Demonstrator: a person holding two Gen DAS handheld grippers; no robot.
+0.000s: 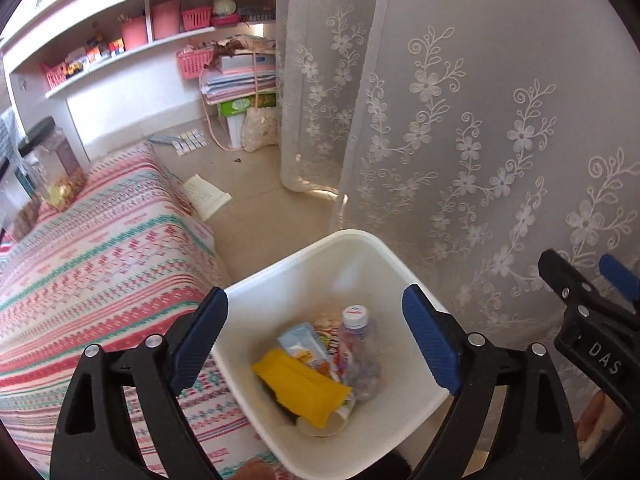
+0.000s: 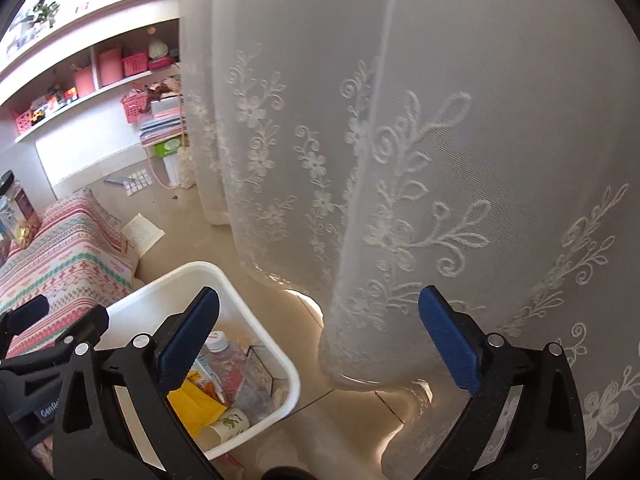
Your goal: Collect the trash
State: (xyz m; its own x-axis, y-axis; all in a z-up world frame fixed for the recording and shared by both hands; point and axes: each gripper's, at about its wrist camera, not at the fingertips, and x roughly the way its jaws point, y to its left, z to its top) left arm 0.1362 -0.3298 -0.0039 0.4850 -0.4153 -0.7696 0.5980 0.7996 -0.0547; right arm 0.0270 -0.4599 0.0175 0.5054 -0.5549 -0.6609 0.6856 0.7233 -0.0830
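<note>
Both tools, left tool (image 1: 316, 336) and right tool (image 2: 318, 340), gape empty; bottle (image 1: 358, 350) lies cap-uppermost in the white bin (image 1: 352, 240).

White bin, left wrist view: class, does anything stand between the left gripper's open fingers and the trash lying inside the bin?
Nothing visible does. The left gripper hangs open over the white bin, which has no lid. The yellow wrapper and plastic bottle lie uncovered below.
</note>
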